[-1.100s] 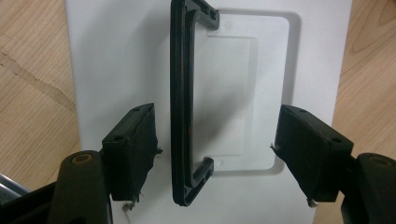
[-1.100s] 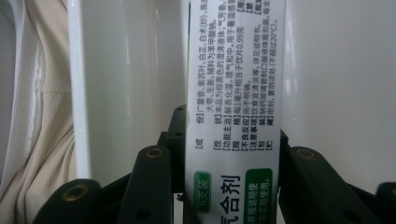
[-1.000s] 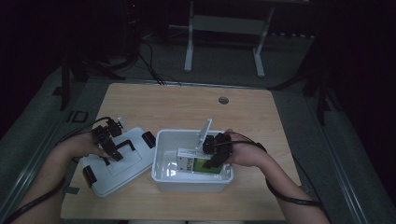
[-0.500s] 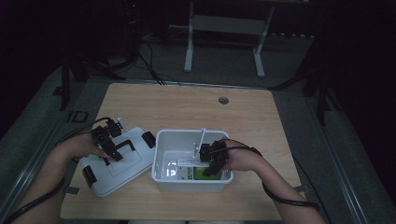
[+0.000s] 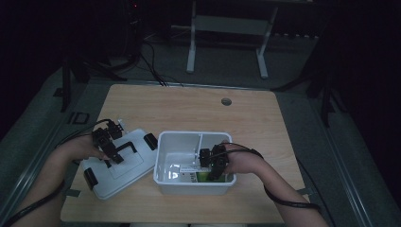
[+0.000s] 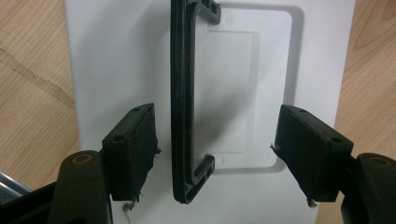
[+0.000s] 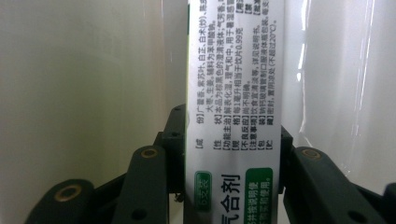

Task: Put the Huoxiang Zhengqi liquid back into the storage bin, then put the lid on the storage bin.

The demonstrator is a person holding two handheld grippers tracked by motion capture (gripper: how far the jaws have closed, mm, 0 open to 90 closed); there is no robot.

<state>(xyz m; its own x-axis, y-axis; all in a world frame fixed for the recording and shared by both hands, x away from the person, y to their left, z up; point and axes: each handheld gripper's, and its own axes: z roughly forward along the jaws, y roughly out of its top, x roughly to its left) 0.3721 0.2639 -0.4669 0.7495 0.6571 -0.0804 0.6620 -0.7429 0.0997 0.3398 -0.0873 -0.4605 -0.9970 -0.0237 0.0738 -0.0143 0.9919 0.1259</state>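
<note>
Medicine box (image 7: 233,116), lower centre of the right gripper view, is bracketed by the right tool (image 7: 229,154), whose jaws have just been opening; it should be released low inside the bin (image 5: 165,187).

White-and-green printed box (image 7: 233,116) stands inside the white bin (image 5: 165,156).

Both forearms are bare, with no sleeves on them. Each hand carries a black tool: the left tool (image 5: 109,144) and the right tool (image 5: 213,161). A thin black cable trails from each, the left one looping back along the forearm, the right one curving round the wrist. Up close, the left tool has two blocky matt black pads (image 6: 133,149) on black arms, with a brass-coloured pivot screw in each arm and frayed fibres at the pad edges. The right tool's arms carry the same brass-ringed screws.
</note>
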